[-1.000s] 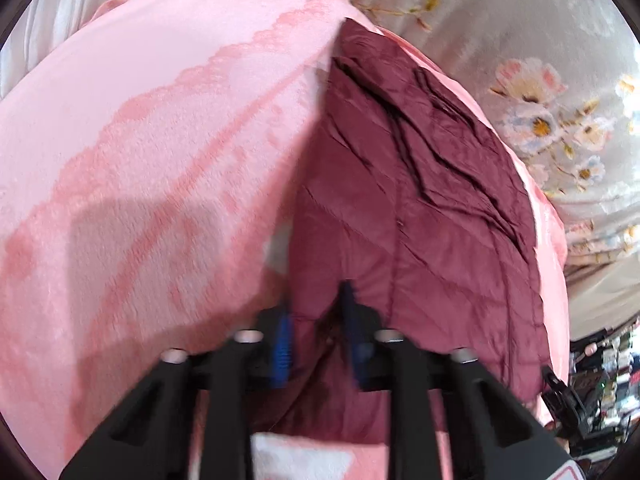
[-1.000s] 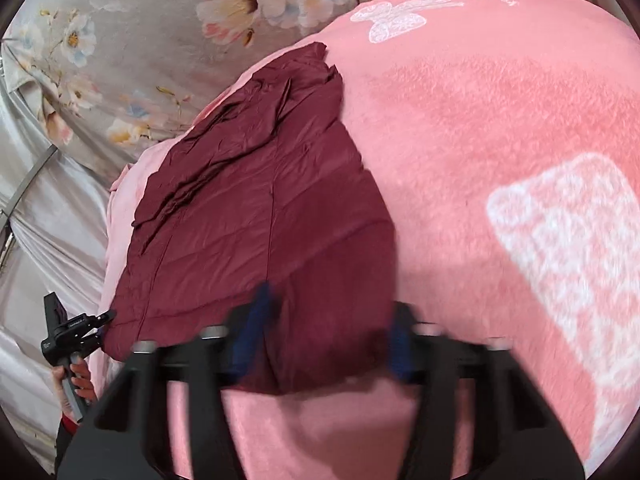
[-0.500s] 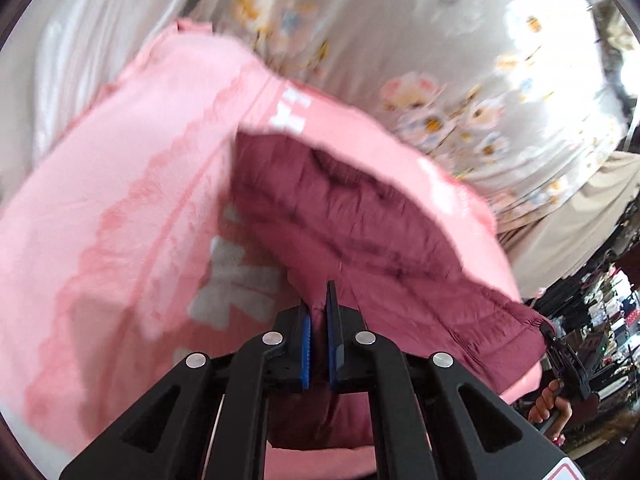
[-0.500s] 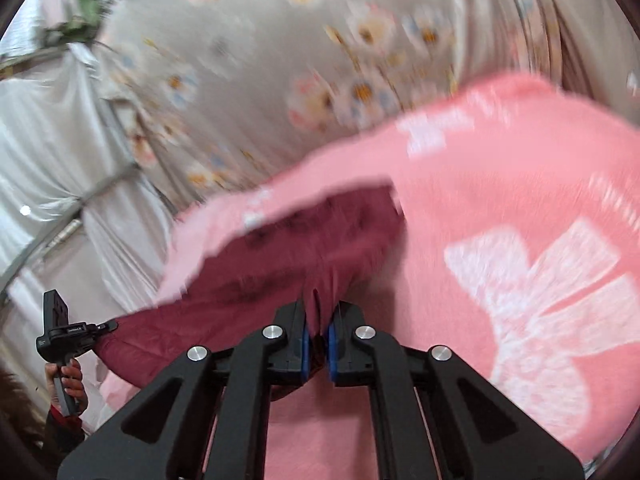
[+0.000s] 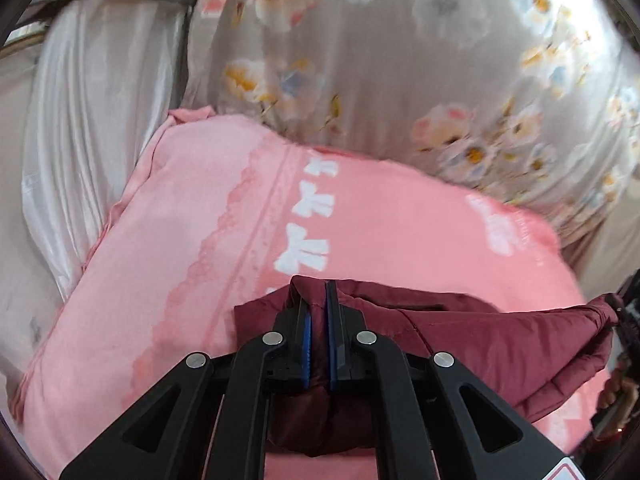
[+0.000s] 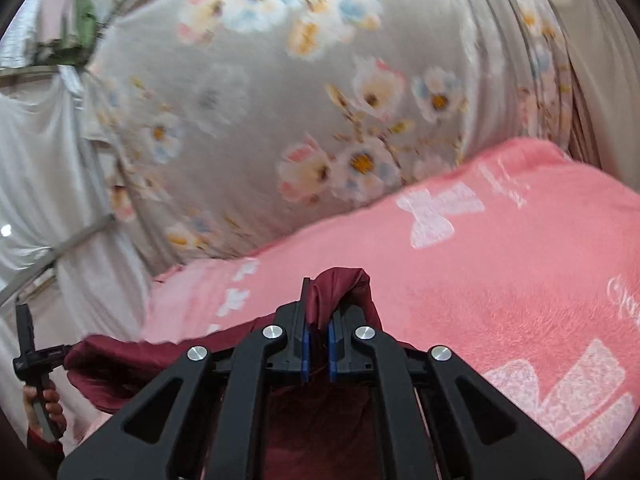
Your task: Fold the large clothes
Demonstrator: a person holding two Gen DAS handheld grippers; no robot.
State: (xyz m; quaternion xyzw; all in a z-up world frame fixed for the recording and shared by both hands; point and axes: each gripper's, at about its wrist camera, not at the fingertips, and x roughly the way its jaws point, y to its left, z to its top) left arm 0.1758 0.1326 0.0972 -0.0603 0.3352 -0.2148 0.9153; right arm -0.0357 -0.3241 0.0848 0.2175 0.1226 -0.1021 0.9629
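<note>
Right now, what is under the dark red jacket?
Under the jacket, which both grippers hold up, lies the pink blanket with white bows. The jacket and the left gripper cover the part directly below, so that part cannot be seen.

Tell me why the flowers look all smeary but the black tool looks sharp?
Left wrist view: flowered curtain blurred, left tool crisp. Right wrist view: the same smear on the curtain and pink blanket. Probably the camera moved with the tool.

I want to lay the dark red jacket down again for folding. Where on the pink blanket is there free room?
Free: the pink blanket ahead, between the jacket and the flowered cloth; also the stretch right of the right gripper. Crowded: between the left gripper and the right, where the jacket hangs.
</note>
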